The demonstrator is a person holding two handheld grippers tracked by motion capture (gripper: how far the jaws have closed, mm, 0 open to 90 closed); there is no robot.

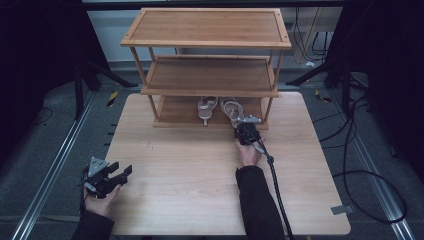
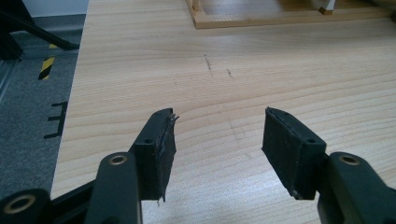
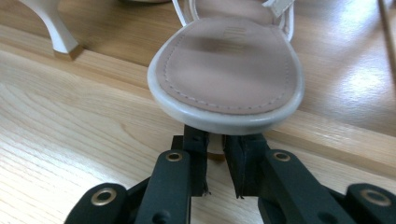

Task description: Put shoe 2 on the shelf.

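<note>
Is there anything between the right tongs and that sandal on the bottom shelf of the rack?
Nothing visible. The right tongs sit directly under the heel end of the pale pink sandal with a white rim, nearly shut around something beneath its sole, at the front edge of the wooden rack's bottom shelf.

The high view looks forward and down over the worktop (image 1: 200,165); both tool views sit low, facing twelve o'clock toward the shared rack (image 1: 207,75).
</note>
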